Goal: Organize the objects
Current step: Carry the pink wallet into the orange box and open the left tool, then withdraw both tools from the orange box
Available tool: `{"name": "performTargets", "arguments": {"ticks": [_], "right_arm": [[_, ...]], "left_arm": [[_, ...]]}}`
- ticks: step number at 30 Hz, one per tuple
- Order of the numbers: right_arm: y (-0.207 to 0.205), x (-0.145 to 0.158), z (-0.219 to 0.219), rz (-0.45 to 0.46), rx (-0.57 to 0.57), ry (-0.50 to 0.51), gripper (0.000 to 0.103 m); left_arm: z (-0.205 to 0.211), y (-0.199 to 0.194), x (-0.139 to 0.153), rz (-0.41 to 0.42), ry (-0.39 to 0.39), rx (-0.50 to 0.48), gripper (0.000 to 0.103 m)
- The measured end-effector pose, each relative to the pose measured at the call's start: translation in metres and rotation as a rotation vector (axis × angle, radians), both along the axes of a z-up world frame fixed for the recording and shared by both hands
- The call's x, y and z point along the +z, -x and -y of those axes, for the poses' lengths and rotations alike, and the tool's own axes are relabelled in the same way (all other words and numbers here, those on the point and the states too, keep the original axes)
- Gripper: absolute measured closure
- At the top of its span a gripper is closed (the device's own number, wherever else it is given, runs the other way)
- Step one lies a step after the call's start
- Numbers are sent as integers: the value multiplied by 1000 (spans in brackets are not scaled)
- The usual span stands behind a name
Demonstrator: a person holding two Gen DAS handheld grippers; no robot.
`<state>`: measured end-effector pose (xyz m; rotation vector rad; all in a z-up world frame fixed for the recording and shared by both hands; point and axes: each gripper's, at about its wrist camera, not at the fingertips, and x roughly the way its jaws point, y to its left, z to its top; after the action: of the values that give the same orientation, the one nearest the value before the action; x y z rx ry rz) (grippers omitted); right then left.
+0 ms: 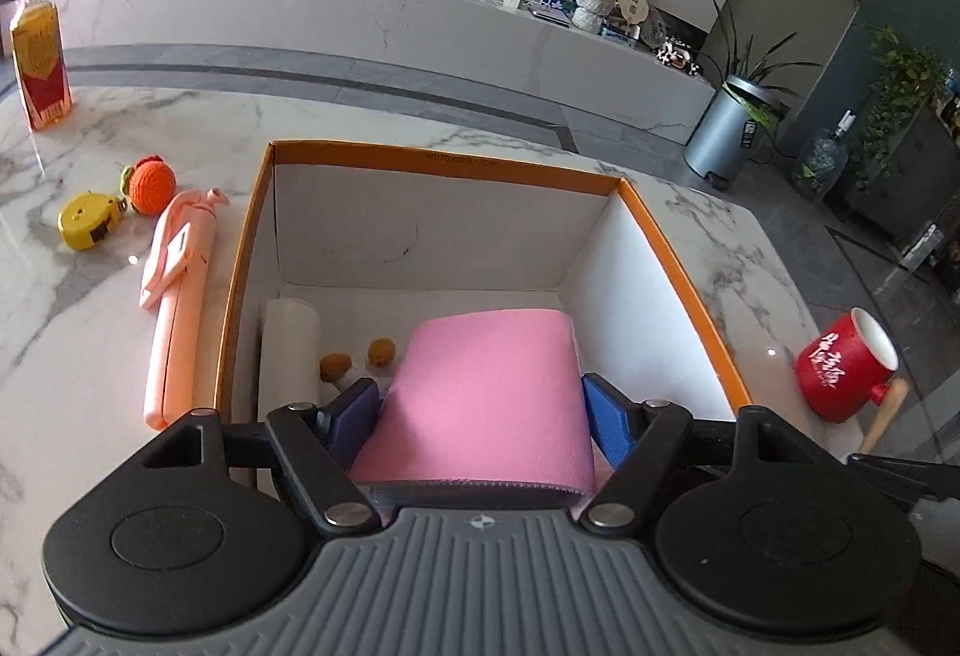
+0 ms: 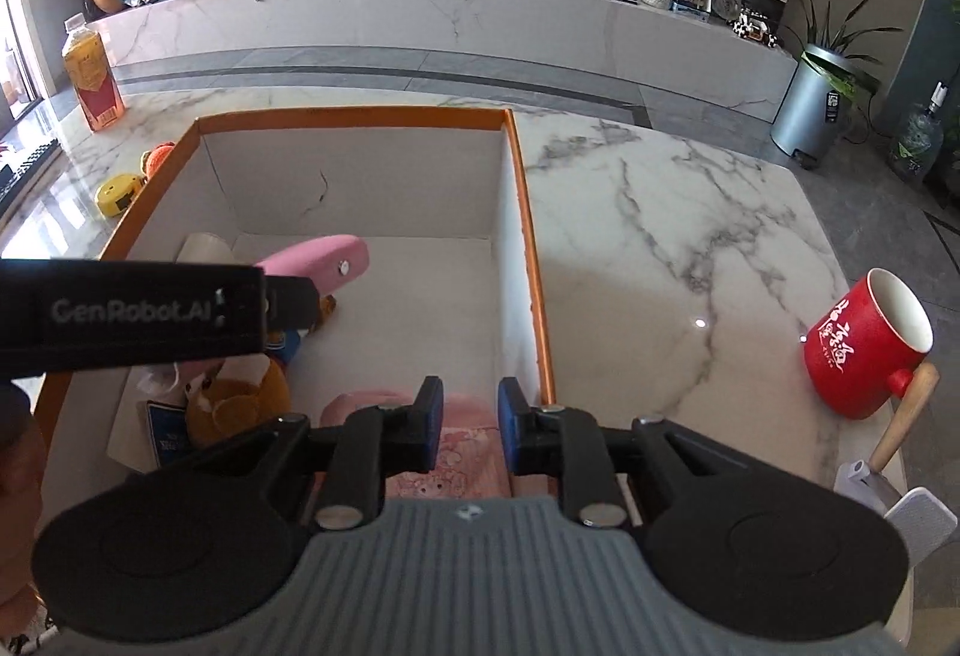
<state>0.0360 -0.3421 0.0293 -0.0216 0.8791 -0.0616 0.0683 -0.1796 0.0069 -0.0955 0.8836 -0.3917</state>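
An orange-rimmed white cardboard box (image 1: pixel 444 158) stands open on the marble table. My left gripper (image 1: pixel 480 410) hangs over its near end, shut on a pink case (image 1: pixel 486 386) held between the blue pads. From the right wrist view the same pink case (image 2: pixel 324 260) shows a snap button, low inside the box (image 2: pixel 354 116). My right gripper (image 2: pixel 471 428) is open with a narrow gap, just above a pink patterned pouch (image 2: pixel 462 470) on the box floor, and its pads are not pressing on it. A white roll (image 1: pixel 291 344) and a brown plush toy (image 2: pixel 240 404) also lie inside.
Left of the box lie a long peach-pink stick (image 1: pixel 177 308), a crocheted orange (image 1: pixel 150 182) and a yellow tape measure (image 1: pixel 90 221). A drink bottle (image 1: pixel 39 62) stands far left. To the right are a red mug (image 2: pixel 864 350) and a wooden-handled knife (image 2: pixel 900 428).
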Motion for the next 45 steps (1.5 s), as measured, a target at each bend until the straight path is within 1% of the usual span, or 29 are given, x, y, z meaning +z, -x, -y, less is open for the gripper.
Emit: {"name": "performTargets", "arguments": {"ticks": [1, 2, 4, 5, 6, 9, 11, 14, 17, 19, 22, 24, 26, 29, 30, 31, 32, 33, 35, 37, 39, 40, 41, 42, 43, 45], "right_arm": [[1, 0, 0, 1, 2, 0, 83], [1, 0, 0, 0, 4, 2, 83], [1, 0, -1, -4, 7, 5, 83], [1, -1, -1, -9, 7, 4, 83], [0, -2, -1, -14, 8, 3, 83], [0, -4, -1, -25, 18, -6, 83], [0, -6, -4, -33, 23, 0, 83], [-2, -8, -7, -47, 28, 5, 83], [-1, -8, -8, -49, 28, 10, 83], [-1, -8, -6, -47, 27, 4, 83], [0, -7, -6, -47, 29, 5, 83], [0, -7, -6, -46, 31, 5, 82], [1, -7, -6, -45, 32, 2, 81], [1, -6, -6, -40, 40, -9, 74], [1, -6, -7, -36, 43, -10, 70], [1, -5, -8, -31, 45, -9, 65], [2, -4, -8, -25, 46, -9, 63], [2, -3, -8, -19, 47, -10, 58], [2, -2, -8, -17, 51, -23, 55], [2, -2, -8, -17, 52, -25, 55], [2, -2, -9, -15, 53, -27, 54], [2, -2, -9, -11, 58, -28, 53], [3, -1, -9, -5, 64, -31, 52], [3, -1, -9, 1, 67, -37, 49], [3, 0, -9, 8, 69, -45, 48], [3, 1, -9, 21, 78, -55, 44]], "left_arm": [[5, -1, -1, 7, -13, 4, 18], [7, -4, -2, -9, 1, 8, 18], [9, -10, -8, -69, 63, 10, 18], [11, -11, -11, -83, 81, 10, 18], [14, -12, -14, -89, 88, 14, 18], [22, -13, -21, -107, 70, 21, 18], [22, -16, -27, -144, 93, 37, 18], [22, -17, -33, -168, 113, 69, 17], [21, -19, -36, -203, 137, 77, 17], [20, -23, -41, -243, 155, 86, 16], [16, -22, -39, -251, 152, 85, 13], [12, -21, -36, -252, 154, 77, 10], [6, -18, -32, -255, 151, 80, 8], [-4, -14, -21, -272, 168, 83, 6], [-7, -13, -16, -280, 177, 79, 5], [-11, -12, -13, -293, 186, 74, 4], [-13, -13, -11, -324, 193, 67, 1], [-18, -14, -9, -363, 205, 58, 0], [-28, -14, -9, -441, 246, 47, 0], [-41, -13, -10, -492, 337, 4, 1], [-53, -12, -6, -524, 407, -22, 1], [-59, -10, -2, -528, 435, -42, 1], [-65, -9, 3, -524, 446, -59, 1], [-70, -8, 11, -513, 427, -55, 1], [-75, -6, 19, -488, 391, -37, 1], [-89, 0, 35, -409, 319, -15, 1]]}}
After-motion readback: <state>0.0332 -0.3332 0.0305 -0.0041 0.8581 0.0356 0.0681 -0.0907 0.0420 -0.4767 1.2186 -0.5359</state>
